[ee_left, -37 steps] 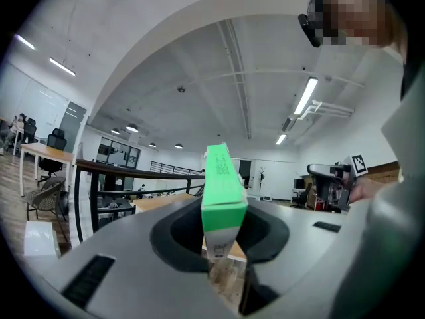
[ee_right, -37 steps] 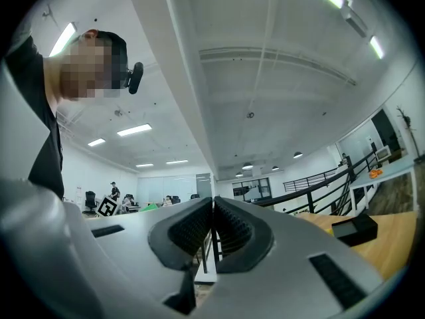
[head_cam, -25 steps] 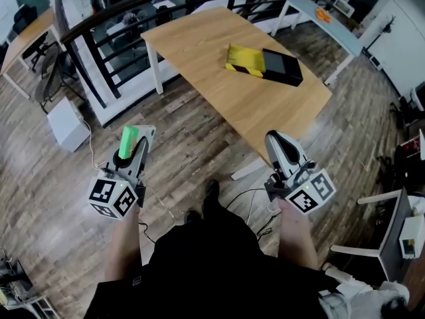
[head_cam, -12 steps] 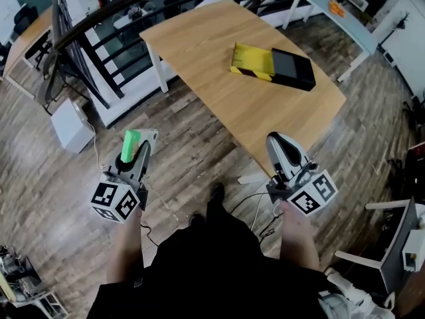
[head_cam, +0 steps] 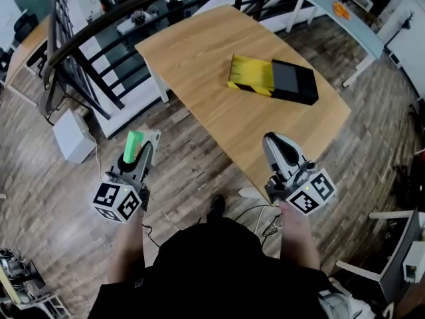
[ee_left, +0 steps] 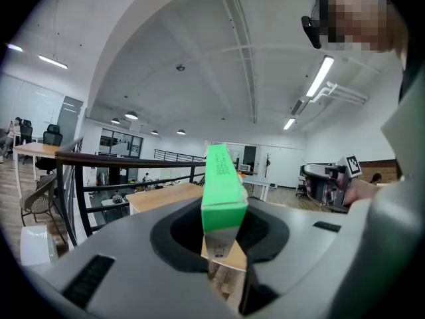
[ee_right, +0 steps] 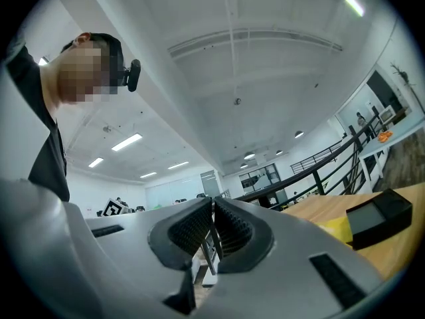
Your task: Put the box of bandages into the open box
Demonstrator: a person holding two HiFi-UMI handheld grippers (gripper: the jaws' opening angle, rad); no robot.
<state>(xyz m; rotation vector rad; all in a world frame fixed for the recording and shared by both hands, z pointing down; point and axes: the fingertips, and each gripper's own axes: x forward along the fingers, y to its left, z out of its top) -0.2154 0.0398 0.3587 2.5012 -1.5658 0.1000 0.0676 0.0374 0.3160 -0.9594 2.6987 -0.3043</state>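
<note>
My left gripper (head_cam: 136, 146) is shut on a slim green box of bandages (head_cam: 132, 144), which sticks up out of the jaws over the wooden floor. In the left gripper view the green box (ee_left: 222, 189) stands upright between the jaws. My right gripper (head_cam: 277, 146) is shut with nothing in it, held near the table's near edge; its ribbed pads (ee_right: 199, 228) meet. The open box (head_cam: 272, 80), with a yellow inside and a black lid, lies on the light wooden table (head_cam: 219, 52), well beyond both grippers. It also shows at the right in the right gripper view (ee_right: 372, 219).
A black metal railing (head_cam: 93, 52) runs behind the table at the left. A white cube-shaped unit (head_cam: 73, 135) stands on the floor at the left. A second pale table (head_cam: 345, 18) is at the far right. A cable (head_cam: 259, 218) lies on the floor by my feet.
The view has shifted slightly, so the table and open box sit a little lower and closer. Both grippers keep their places and the left still holds the green box.
</note>
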